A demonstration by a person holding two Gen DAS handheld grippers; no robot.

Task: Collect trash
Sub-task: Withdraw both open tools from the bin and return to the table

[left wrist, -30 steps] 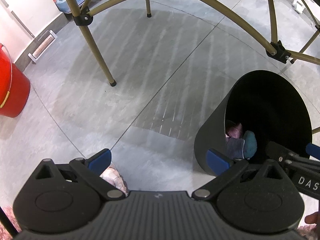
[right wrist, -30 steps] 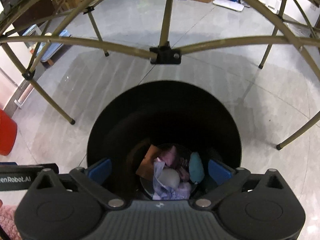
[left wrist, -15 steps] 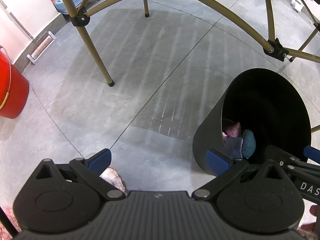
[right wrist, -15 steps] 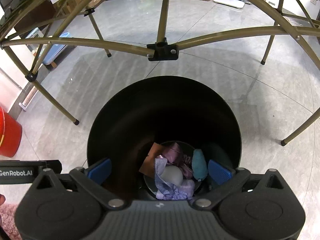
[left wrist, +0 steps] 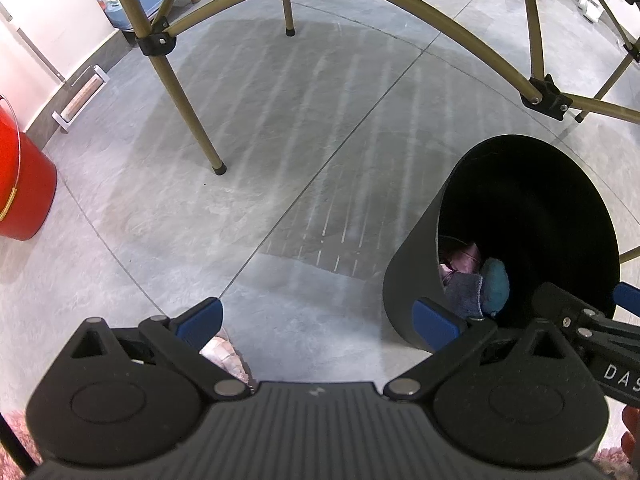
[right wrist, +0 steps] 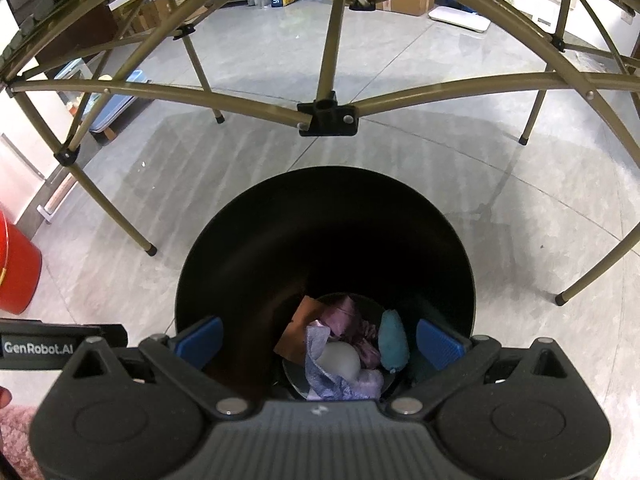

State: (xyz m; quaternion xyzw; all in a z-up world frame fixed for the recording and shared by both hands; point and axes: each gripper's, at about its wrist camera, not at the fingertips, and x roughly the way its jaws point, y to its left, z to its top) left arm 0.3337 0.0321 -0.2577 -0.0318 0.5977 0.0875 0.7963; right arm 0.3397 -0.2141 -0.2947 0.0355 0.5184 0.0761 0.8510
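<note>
Right gripper [right wrist: 319,340] hangs spread and empty directly over the black trash bin [right wrist: 224,264]; crumpled trash [right wrist: 348,344] lies at its bottom. Left gripper [left wrist: 318,320] also wide apart, empty, over bare floor [left wrist: 280,152], bin just to its right.

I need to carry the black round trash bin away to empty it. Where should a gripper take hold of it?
Grip the thin top rim of the black round trash bin, coming straight down from above with one finger inside and one outside. The smooth wall looks too wide to span, and no handle shows in either view.
</note>
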